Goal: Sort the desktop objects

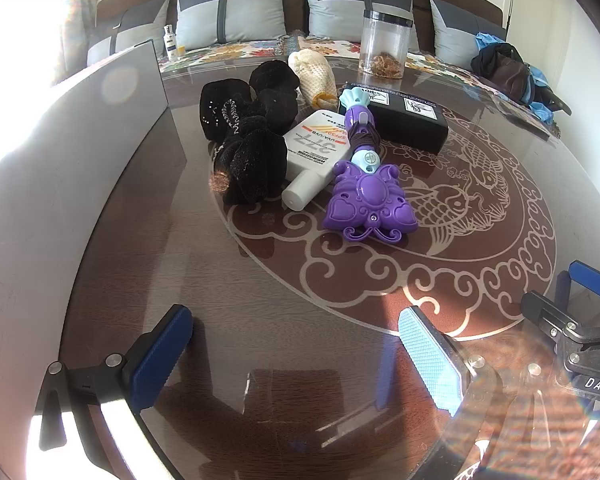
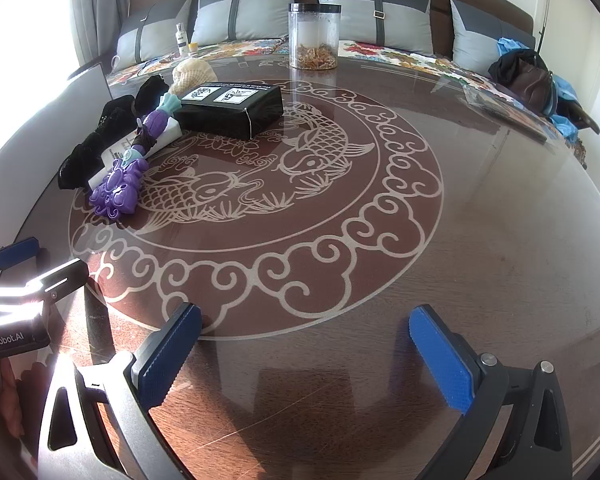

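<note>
A pile lies on the glass-topped table (image 1: 260,320): a purple butterfly toy wand (image 1: 368,196), a white sunscreen tube (image 1: 316,152), black velvet scrunchies (image 1: 248,136), a cream knitted pouch (image 1: 314,74) and a black box (image 1: 404,116). My left gripper (image 1: 296,360) is open and empty, low over the table short of the pile. My right gripper (image 2: 308,360) is open and empty, to the right of the left one; the wand (image 2: 120,188) and box (image 2: 232,110) lie far left of it. The right gripper also shows at the left wrist view's right edge (image 1: 580,320).
A clear jar with a black lid (image 1: 384,44) stands at the table's far edge (image 2: 314,36). A grey panel (image 1: 80,140) stands along the left. A sofa with cushions (image 2: 252,12), a small bottle (image 1: 171,42) and a dark bag (image 2: 528,76) lie behind.
</note>
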The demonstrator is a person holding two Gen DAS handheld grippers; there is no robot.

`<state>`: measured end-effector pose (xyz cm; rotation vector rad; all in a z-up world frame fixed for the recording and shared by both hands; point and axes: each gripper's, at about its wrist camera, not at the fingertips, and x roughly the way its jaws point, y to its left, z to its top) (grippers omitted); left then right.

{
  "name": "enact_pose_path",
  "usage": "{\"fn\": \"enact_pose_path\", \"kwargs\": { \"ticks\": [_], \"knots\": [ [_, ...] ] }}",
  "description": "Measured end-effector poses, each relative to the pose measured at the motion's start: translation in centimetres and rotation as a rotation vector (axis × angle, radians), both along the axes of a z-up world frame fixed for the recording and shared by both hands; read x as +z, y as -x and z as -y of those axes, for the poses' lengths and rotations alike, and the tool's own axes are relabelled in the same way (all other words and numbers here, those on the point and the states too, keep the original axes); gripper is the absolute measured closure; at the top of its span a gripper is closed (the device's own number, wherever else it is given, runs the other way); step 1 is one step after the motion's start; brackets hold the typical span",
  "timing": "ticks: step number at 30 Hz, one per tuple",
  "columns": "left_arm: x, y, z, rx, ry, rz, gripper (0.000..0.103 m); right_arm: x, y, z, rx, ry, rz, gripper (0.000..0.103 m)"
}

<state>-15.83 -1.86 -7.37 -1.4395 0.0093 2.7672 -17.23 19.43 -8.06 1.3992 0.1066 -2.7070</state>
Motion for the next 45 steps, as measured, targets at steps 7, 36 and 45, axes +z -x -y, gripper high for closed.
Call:
{"fn": "enact_pose_path", "kwargs": {
  "ticks": [7, 36, 45],
  "knots": [
    [0.01, 0.04, 0.01, 0.0, 0.0, 0.0, 0.0, 0.0, 0.0, -0.01, 0.0, 0.0, 0.0, 0.0],
    [0.01, 0.09, 0.06, 0.0, 0.0, 0.0, 0.0, 0.0, 0.01, -0.02, 0.0, 0.0, 0.0, 0.0],
    [-0.15, 0.25, -0.1, -0.003, -0.002, 0.0, 0.0, 0.0, 0.01, -0.03, 0.0, 0.0, 0.0, 0.0]
  ]
}}
